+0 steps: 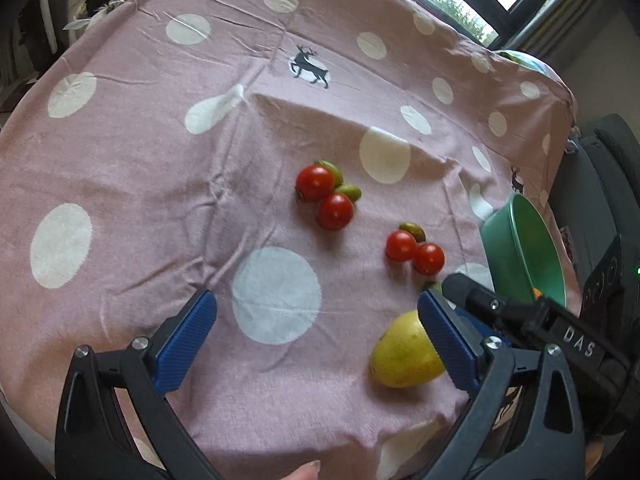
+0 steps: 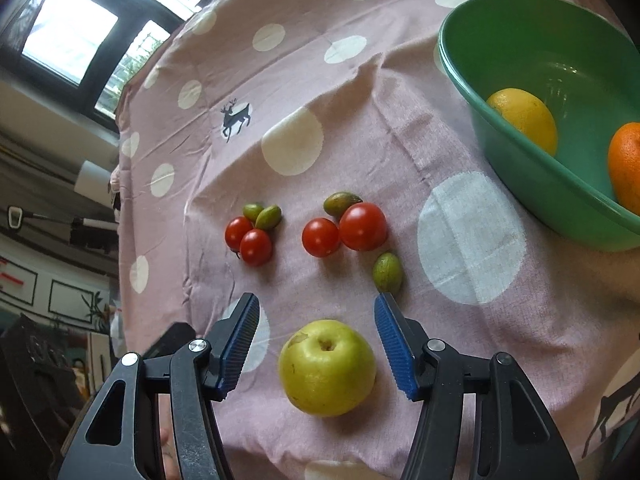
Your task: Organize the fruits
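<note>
The left gripper (image 1: pixel 316 320) hangs released over bare cloth. Further right, the right gripper (image 2: pixel 316 340) is spread wide around the yellow-green apple (image 2: pixel 327 367) on the pink spotted tablecloth (image 2: pixel 472 236) — neither pad seems to touch. I'd close squarely across its widest part, then lift to the green bowl (image 2: pixel 500 148). A small green fruit (image 2: pixel 387 273) lies just beside the right pad — avoid nudging it; cherry tomatoes (image 2: pixel 344 230) sit beyond.

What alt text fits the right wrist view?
The open right gripper straddles a yellow-green apple on a pink polka-dot tablecloth. Beyond it lie four cherry tomatoes and four small green fruits; at upper right, a green bowl holds a lemon and an orange.
</note>
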Action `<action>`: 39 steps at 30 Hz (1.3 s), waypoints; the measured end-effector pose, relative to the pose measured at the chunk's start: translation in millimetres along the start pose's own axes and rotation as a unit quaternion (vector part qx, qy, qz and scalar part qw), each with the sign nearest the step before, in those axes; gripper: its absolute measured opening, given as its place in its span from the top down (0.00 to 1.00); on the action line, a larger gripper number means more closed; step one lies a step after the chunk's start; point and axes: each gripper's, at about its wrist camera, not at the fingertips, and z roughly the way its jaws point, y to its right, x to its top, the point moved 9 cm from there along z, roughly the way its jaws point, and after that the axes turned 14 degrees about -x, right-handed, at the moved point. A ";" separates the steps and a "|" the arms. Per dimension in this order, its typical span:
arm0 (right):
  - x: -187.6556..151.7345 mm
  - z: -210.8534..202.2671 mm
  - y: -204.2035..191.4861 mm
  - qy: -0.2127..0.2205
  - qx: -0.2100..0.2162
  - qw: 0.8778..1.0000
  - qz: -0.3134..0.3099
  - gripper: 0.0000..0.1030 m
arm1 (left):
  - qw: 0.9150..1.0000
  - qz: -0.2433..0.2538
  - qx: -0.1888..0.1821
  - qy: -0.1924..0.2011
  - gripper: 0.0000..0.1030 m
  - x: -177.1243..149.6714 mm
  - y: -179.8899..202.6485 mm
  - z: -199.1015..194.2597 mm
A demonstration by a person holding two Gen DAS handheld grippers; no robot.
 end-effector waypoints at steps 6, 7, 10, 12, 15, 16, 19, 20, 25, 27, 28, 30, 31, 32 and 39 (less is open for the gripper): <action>-1.3 -6.1 6.6 -0.003 0.019 1.000 0.005 0.41 | 0.998 0.028 -0.046 -0.034 0.10 -22.1 25.2 13.4; -2.3 -5.6 6.8 -0.007 0.026 1.000 0.005 0.41 | 0.997 0.033 -0.057 -0.040 0.11 -25.5 29.6 15.6; -7.5 -3.5 -0.9 -0.024 0.054 0.998 -0.016 0.41 | 0.995 0.031 -0.080 -0.059 0.16 -35.2 36.9 24.1; -9.5 -1.7 -4.4 -0.026 0.055 0.998 -0.021 0.41 | 0.994 0.028 -0.081 -0.067 0.22 -38.5 37.7 29.2; -11.1 3.8 -5.6 -0.030 0.046 0.998 -0.022 0.41 | 0.994 0.027 -0.069 -0.075 0.29 -42.9 34.9 33.0; -11.7 5.8 -5.3 -0.033 0.045 0.998 -0.022 0.41 | 0.994 0.029 -0.074 -0.079 0.34 -44.2 36.2 33.5; -12.3 10.9 -4.0 -0.041 0.044 0.998 -0.020 0.41 | 0.991 0.029 -0.099 -0.084 0.40 -45.3 42.3 34.7; -12.8 11.9 -4.0 -0.043 0.045 0.998 -0.020 0.41 | 0.990 0.028 -0.104 -0.088 0.42 -46.6 43.5 36.1; -14.1 12.6 -3.9 -0.043 0.044 0.998 -0.027 0.41 | 0.989 0.029 -0.100 -0.101 0.47 -53.4 46.2 43.6; -15.9 15.7 -3.9 -0.050 0.044 0.997 -0.028 0.41 | 0.989 0.029 -0.099 -0.105 0.49 -55.2 45.9 46.1; -16.7 17.7 -3.9 -0.054 0.044 0.997 -0.028 0.41 | 0.989 0.029 -0.099 -0.106 0.49 -55.9 45.5 47.0; -18.5 21.3 -4.1 -0.061 0.044 0.997 -0.028 0.41 | 0.989 0.029 -0.100 -0.106 0.49 -56.1 45.5 48.1; -18.8 22.3 -4.1 -0.062 0.043 0.997 -0.029 0.41 | 0.989 0.029 -0.100 -0.106 0.49 -55.9 45.4 48.1; -19.1 22.8 -4.5 -0.062 0.042 0.997 -0.030 0.41 | 0.989 0.029 -0.101 -0.104 0.49 -55.2 45.4 48.7; -19.9 22.1 -7.1 -0.051 0.028 0.997 -0.044 0.41 | 0.991 0.043 -0.090 -0.093 0.54 -52.1 50.0 45.0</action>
